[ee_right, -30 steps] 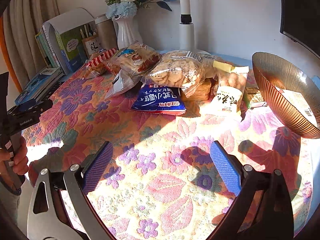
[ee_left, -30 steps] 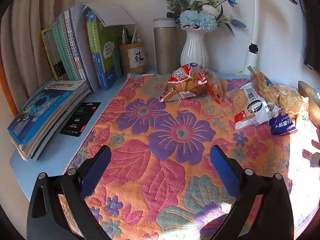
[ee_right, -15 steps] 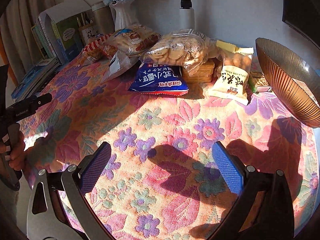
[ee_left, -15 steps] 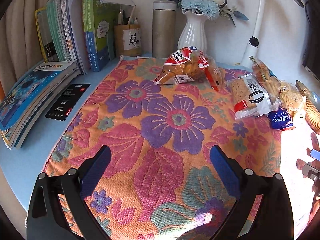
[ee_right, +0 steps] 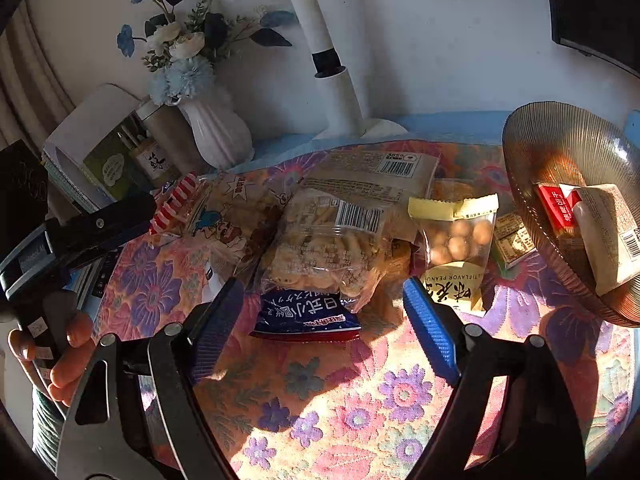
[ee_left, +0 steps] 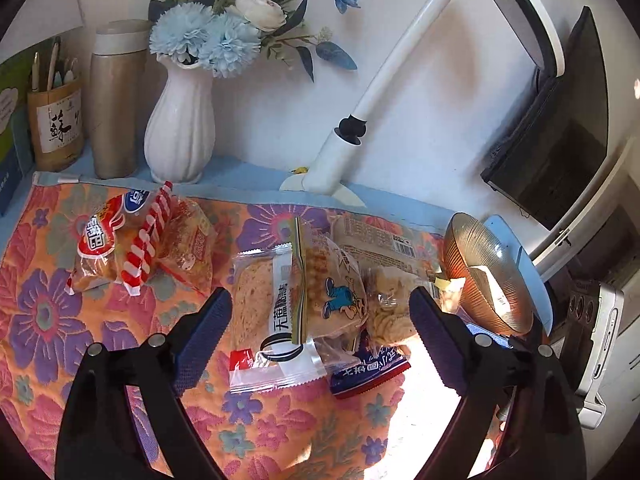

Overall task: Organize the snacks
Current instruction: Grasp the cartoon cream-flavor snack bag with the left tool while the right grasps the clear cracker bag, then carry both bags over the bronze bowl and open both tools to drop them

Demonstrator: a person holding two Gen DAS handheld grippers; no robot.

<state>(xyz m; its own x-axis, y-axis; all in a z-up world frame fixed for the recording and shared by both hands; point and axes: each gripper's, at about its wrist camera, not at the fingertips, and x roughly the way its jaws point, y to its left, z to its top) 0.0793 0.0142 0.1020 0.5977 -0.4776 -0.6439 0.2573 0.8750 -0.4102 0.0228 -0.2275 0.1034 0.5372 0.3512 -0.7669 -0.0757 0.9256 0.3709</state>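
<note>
A floral cloth (ee_left: pixel 168 320) covers the blue counter (ee_left: pixel 248 176) beside a white wall (ee_left: pixel 432 92). Left claw (ee_left: pixel 320 324) and right claw (ee_right: pixel 322 312) have just been closing, both still apart above the snack packets (ee_right: pixel 332 240), gripping nothing.

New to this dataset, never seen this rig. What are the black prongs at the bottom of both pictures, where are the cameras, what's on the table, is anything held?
No robot: a person carries a two-finger gripper in each hand, each with a fisheye camera looking along its fingers. The black prongs are those jaws.

In the left wrist view, the left gripper is open over a clear bread packet. In the right wrist view, the right gripper is open over a blue snack pouch. Both jaws have just been closing somewhat; neither pad presses on anything, so nothing is held.

A floral cloth bears a heap of snack packets, and a ribbed bowl already holds two. Behind stand a white vase and a lamp.
</note>
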